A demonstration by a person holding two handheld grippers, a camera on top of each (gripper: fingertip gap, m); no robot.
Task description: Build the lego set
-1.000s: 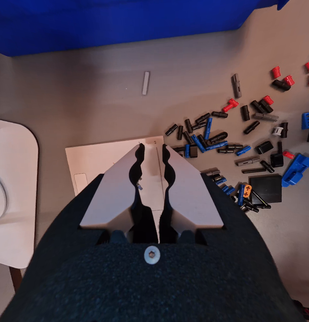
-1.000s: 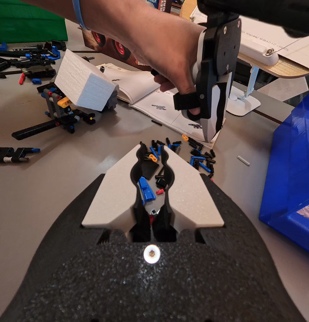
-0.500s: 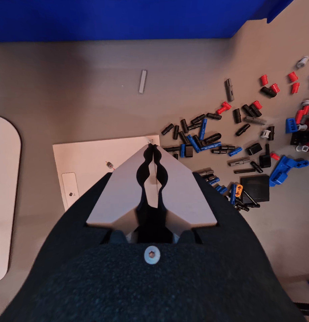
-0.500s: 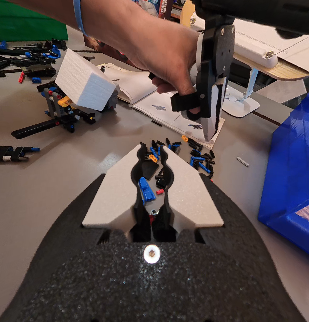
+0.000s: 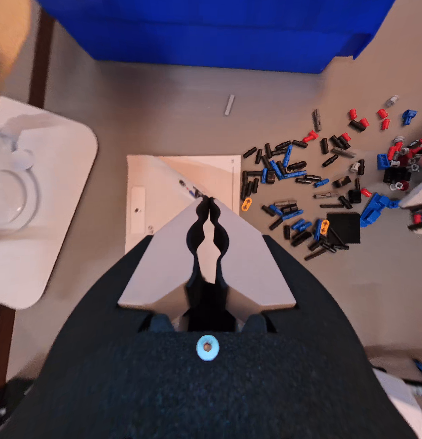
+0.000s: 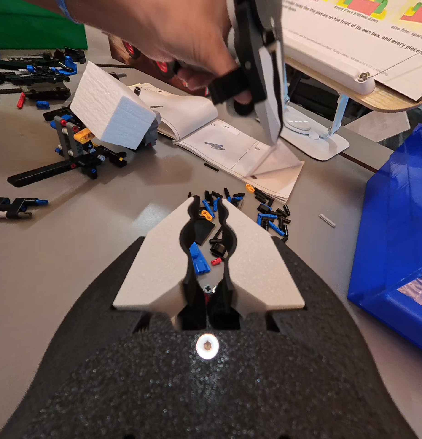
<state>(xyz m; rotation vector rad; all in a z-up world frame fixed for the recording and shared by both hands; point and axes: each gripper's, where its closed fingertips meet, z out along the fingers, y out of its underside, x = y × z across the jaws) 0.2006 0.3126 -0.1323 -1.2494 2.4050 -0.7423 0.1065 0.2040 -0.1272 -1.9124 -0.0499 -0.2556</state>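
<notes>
Right wrist view: my left gripper (image 6: 274, 140) pinches the booklet page (image 6: 274, 161) corner, upper right; my right gripper (image 6: 206, 202) released above loose pieces (image 6: 271, 218); bare table (image 6: 86, 237) left.

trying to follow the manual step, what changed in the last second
The left gripper closed from open onto a page corner of the instruction booklet and lifted it, peeling the page up. The right gripper stayed open above the loose pins, which did not move.
</notes>
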